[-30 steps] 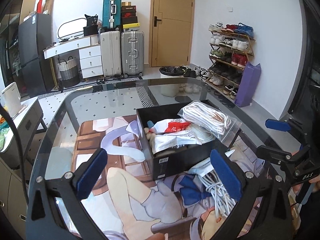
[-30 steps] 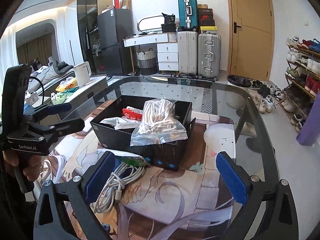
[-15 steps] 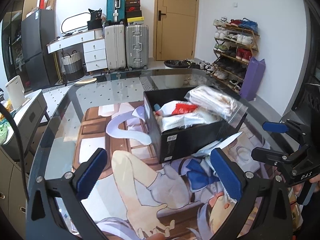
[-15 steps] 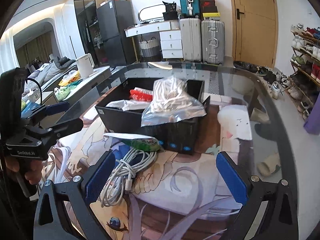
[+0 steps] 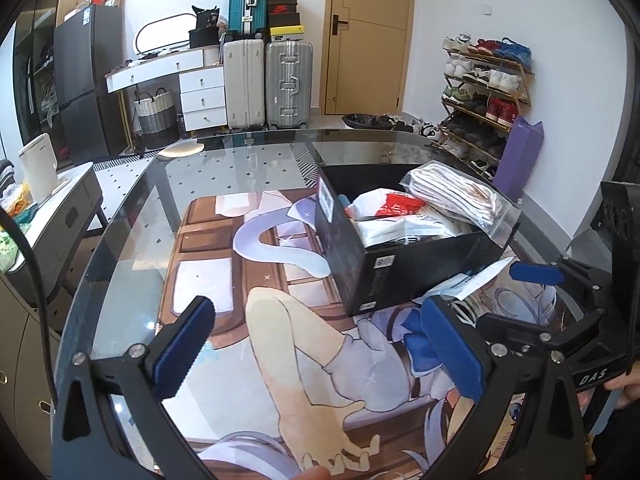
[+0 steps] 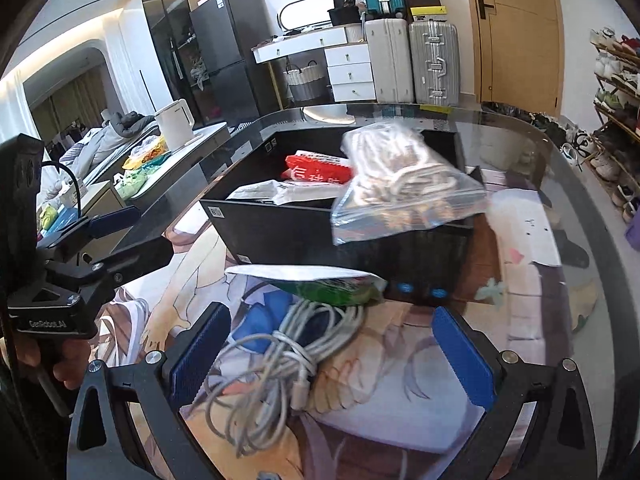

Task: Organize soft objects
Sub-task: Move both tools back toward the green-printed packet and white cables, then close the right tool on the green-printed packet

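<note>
Soft objects fill the black box (image 6: 280, 232) on the glass table (image 5: 240, 160): a clear bag of white cords (image 6: 404, 176) overhanging its rim, a red-and-white packet (image 6: 316, 168), white pouches. Loose white cable bundle (image 6: 280, 360) and green packet (image 6: 332, 286) lie just outside. Left gripper (image 5: 316, 356) and right gripper (image 6: 328, 360) both spread wide, holding nothing.

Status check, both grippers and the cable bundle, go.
Left gripper open, empty, over the mat. Right gripper open, cable bundle loose on the mat between its fingers. Green packet rests on the cables' far end, against the black box.
</note>
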Action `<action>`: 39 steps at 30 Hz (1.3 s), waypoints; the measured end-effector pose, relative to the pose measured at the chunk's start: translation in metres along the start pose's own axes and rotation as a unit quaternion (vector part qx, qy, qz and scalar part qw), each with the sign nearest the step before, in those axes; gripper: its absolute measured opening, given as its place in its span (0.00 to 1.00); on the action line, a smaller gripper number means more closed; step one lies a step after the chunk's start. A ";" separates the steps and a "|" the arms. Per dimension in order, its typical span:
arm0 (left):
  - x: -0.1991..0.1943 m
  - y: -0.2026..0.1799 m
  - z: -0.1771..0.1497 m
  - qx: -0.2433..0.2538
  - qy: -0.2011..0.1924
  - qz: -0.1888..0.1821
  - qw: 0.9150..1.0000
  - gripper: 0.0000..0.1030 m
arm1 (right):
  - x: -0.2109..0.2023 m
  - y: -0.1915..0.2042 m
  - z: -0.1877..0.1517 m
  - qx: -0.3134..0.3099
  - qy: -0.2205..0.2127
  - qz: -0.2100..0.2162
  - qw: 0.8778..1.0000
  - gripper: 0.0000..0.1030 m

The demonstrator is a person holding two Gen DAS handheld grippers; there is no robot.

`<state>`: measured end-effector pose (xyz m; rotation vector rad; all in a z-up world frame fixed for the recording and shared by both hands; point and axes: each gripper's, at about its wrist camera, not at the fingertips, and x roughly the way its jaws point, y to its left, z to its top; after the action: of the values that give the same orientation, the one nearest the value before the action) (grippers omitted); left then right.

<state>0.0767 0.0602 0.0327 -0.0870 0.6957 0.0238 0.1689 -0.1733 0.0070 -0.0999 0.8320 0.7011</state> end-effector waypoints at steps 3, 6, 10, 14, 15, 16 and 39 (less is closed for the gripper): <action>0.000 0.004 0.001 -0.004 0.000 0.002 1.000 1.00 | 0.011 0.007 0.005 0.001 0.007 0.001 1.000 0.99; 0.000 0.007 0.001 -0.008 -0.001 0.004 1.000 1.00 | 0.025 0.011 0.011 0.009 0.016 -0.005 1.000 0.99; 0.001 0.013 0.002 -0.016 0.001 0.006 1.000 1.00 | 0.035 0.014 0.015 0.014 0.017 -0.017 1.000 0.99; 0.003 0.016 0.002 -0.020 0.002 0.007 1.000 1.00 | 0.036 0.016 0.014 0.012 0.009 -0.026 1.000 0.97; 0.003 0.015 0.001 -0.019 0.003 0.007 1.000 1.00 | 0.037 0.018 0.014 0.011 0.008 -0.029 0.999 0.95; 0.004 0.015 0.001 -0.019 0.003 0.007 1.000 1.00 | 0.037 0.019 0.015 0.010 0.007 -0.035 0.999 0.88; 0.002 0.007 0.000 -0.005 0.007 0.002 1.000 1.00 | 0.020 0.017 0.006 0.008 -0.001 -0.043 0.999 0.74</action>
<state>0.0782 0.0674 0.0307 -0.0954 0.7100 0.0306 0.1714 -0.1477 0.0004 -0.1195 0.8268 0.6141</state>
